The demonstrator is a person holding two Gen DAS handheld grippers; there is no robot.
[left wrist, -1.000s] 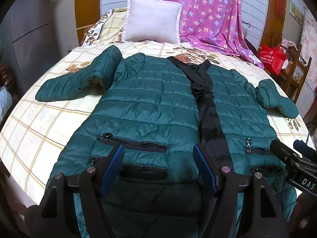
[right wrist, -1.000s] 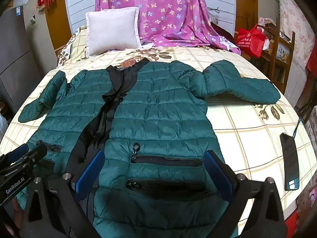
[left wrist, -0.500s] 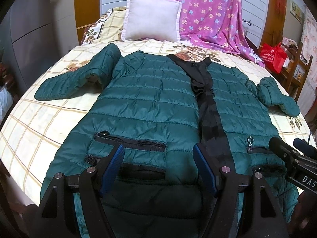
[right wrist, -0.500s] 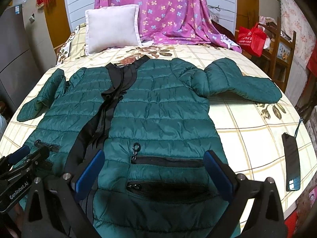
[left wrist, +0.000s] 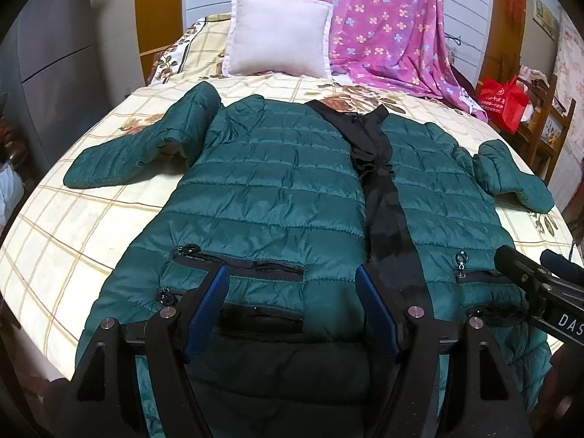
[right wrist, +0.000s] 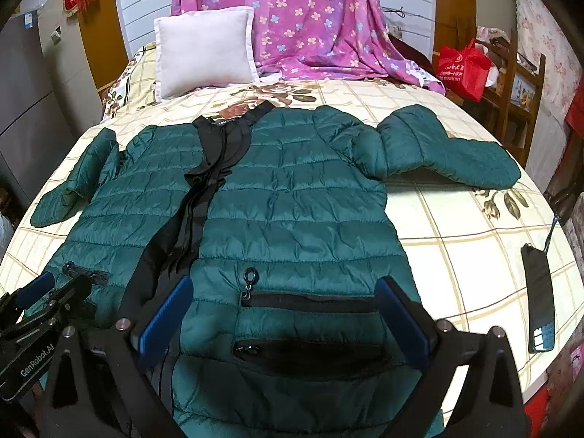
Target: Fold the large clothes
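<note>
From the left wrist, the green puffer jacket [left wrist: 277, 197] lies flat along the bed [left wrist: 84, 226], hem at its near edge. Slick fabric could slide out of a shallow pinch. The left gripper [left wrist: 292, 310] gapes wide, empty.

From the right wrist, the right gripper [right wrist: 284, 317] (equally wide) holds nothing above the hem.

Green puffer jacket [left wrist: 277, 189], spread flat
</note>
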